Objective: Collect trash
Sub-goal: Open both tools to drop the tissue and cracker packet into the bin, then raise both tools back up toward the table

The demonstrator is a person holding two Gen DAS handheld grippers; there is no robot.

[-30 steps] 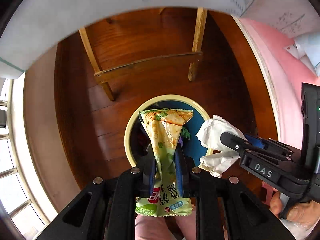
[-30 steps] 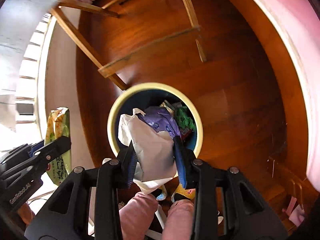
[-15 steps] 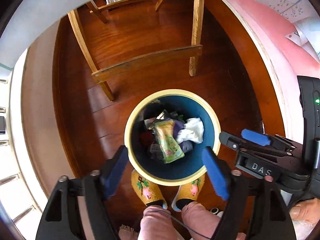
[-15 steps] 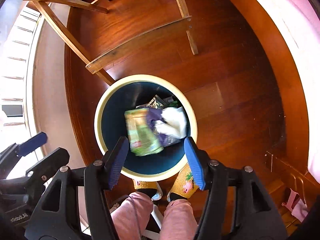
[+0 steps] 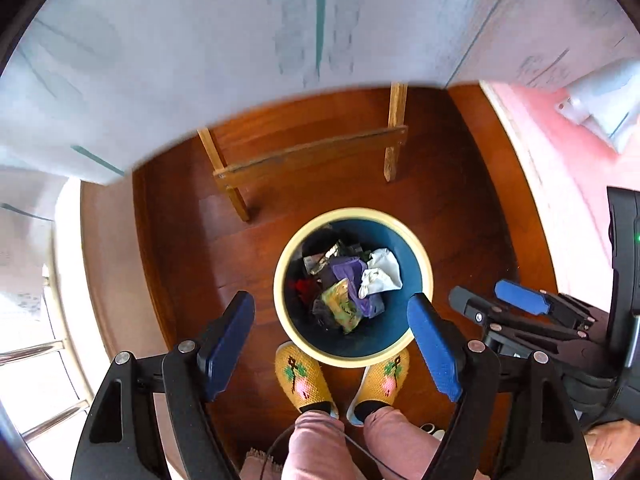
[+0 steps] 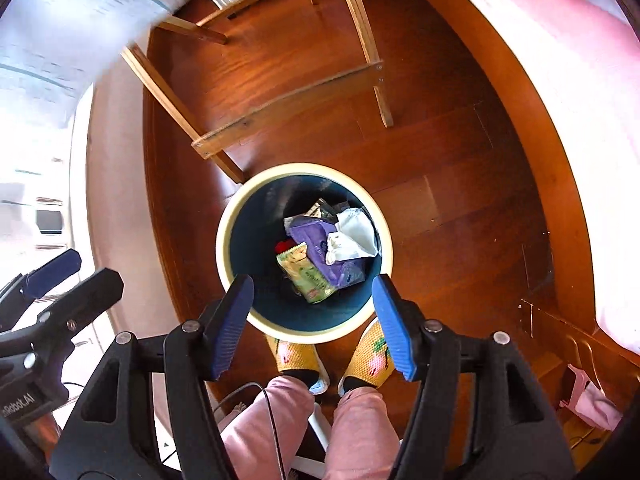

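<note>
— While I hold both tools over the floor, what do you read off the left gripper?

— Its jaws are spread wide with nothing between them. Past the tips and a little to the right sits the bin, cream rim, dark blue inside, standing on the wood floor.

— And the right gripper?

— Released as well, empty. From my right camera the bin lies straight ahead between the blue fingers, its near rim partly hidden behind the fingertips.

— Where is the trash?

— All in the bin. I see the green snack wrapper lying closest to the jaws, a purple packet touching it on the right, and a crumpled white tissue on top of the purple one toward the far right wall. There is something red and a few darker scraps beneath (too jumbled to tell apart).

— Anything under the jaws?

— A pair of yellow slippers just behind the bin, touching its near rim in both views, with pink trouser legs below. Beyond the bin stand wooden table legs joined by a crossbar.
</note>
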